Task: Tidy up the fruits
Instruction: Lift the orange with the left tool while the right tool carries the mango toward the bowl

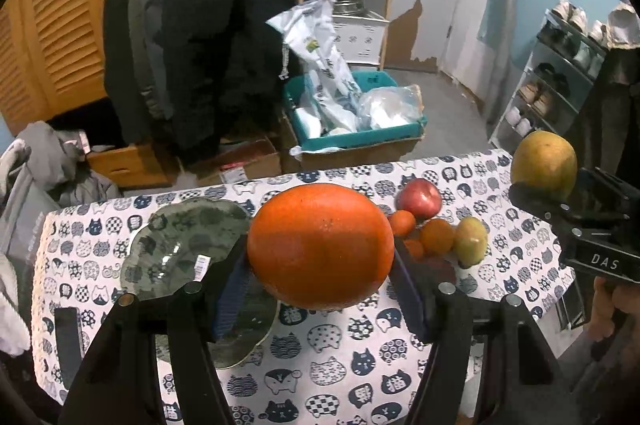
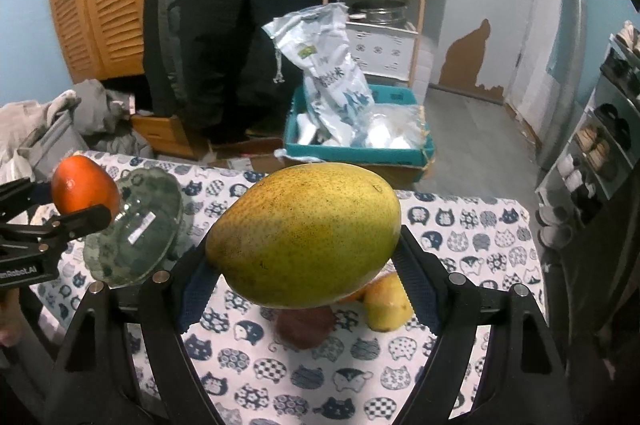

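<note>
My left gripper (image 1: 320,265) is shut on a large orange (image 1: 320,245) and holds it above the table, just right of a grey-green glass plate (image 1: 180,241). My right gripper (image 2: 300,273) is shut on a big yellow-green mango (image 2: 304,233), held above the table. In the left wrist view the mango (image 1: 544,163) and right gripper show at the far right. In the right wrist view the orange (image 2: 84,189) and the plate (image 2: 136,237) show at the left. A red apple (image 1: 419,199), small tangerines (image 1: 438,235) and a small mango (image 1: 472,239) lie on the cloth.
The table has a cat-print cloth (image 1: 340,365). A dark phone-like object (image 1: 68,337) lies at its left edge. Beyond the table stand a teal box with bags (image 1: 352,113), cardboard boxes, hanging coats, a wooden shelf and a shoe rack (image 1: 552,89).
</note>
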Action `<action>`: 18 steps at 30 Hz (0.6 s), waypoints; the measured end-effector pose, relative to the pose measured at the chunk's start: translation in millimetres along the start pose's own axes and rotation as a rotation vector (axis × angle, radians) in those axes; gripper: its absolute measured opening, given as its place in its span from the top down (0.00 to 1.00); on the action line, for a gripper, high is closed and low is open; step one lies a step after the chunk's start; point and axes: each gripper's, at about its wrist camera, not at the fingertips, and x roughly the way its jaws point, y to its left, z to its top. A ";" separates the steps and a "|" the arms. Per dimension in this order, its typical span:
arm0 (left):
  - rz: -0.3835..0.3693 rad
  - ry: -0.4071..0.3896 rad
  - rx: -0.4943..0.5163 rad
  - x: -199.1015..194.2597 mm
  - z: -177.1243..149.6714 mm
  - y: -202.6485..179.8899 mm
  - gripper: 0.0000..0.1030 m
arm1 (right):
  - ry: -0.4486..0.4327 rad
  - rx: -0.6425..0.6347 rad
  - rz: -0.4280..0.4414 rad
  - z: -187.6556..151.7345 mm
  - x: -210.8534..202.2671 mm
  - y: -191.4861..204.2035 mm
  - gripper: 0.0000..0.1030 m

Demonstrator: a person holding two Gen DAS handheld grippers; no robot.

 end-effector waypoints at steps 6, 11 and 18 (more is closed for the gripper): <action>0.035 -0.006 -0.043 -1.8 -1.9 25.2 0.34 | 0.000 -0.019 0.032 11.0 8.6 20.9 0.21; 0.060 -0.003 -0.085 -1.6 -4.8 47.4 0.34 | 0.004 -0.037 0.061 19.3 18.2 41.5 0.21; 0.103 0.014 -0.140 3.3 -12.9 82.1 0.34 | 0.022 -0.060 0.100 28.7 35.3 71.2 0.21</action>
